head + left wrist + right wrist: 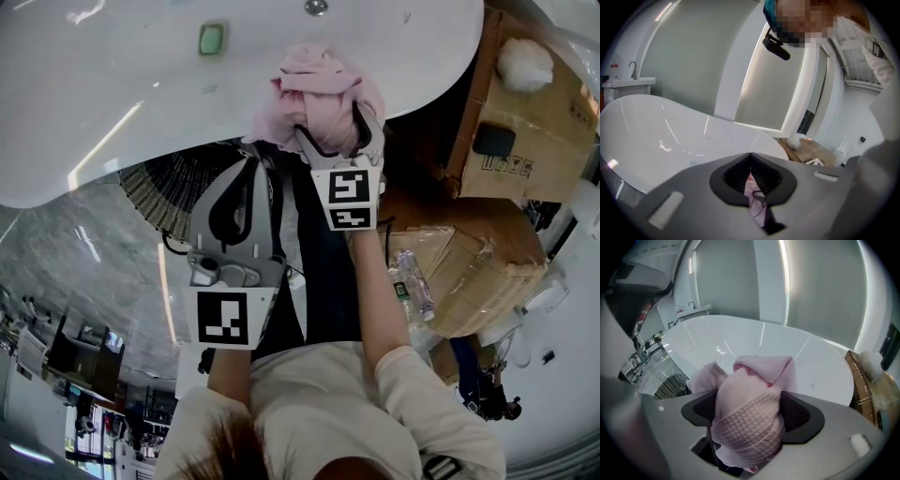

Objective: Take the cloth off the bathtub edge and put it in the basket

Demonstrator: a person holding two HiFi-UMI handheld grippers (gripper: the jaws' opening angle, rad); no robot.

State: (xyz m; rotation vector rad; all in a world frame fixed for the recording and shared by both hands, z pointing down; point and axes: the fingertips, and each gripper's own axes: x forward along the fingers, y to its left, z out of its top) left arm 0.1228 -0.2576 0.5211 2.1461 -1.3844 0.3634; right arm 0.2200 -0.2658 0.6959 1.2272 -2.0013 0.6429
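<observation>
A pink waffle-weave cloth lies bunched on the white bathtub's rim. My right gripper is shut on it. In the right gripper view the cloth fills the whole gap between the dark pads. My left gripper is at the cloth's lower left corner. In the left gripper view its jaws meet at the tips, and a thin pink strip is pinched between them. The black wire basket stands on the floor beside the tub, left of both grippers and partly hidden by the left one.
Cardboard boxes stand right of the tub, one with a white fluffy bundle on top. A plastic bottle lies by them. A green object sits inside the tub. Grey marble floor spreads to the left.
</observation>
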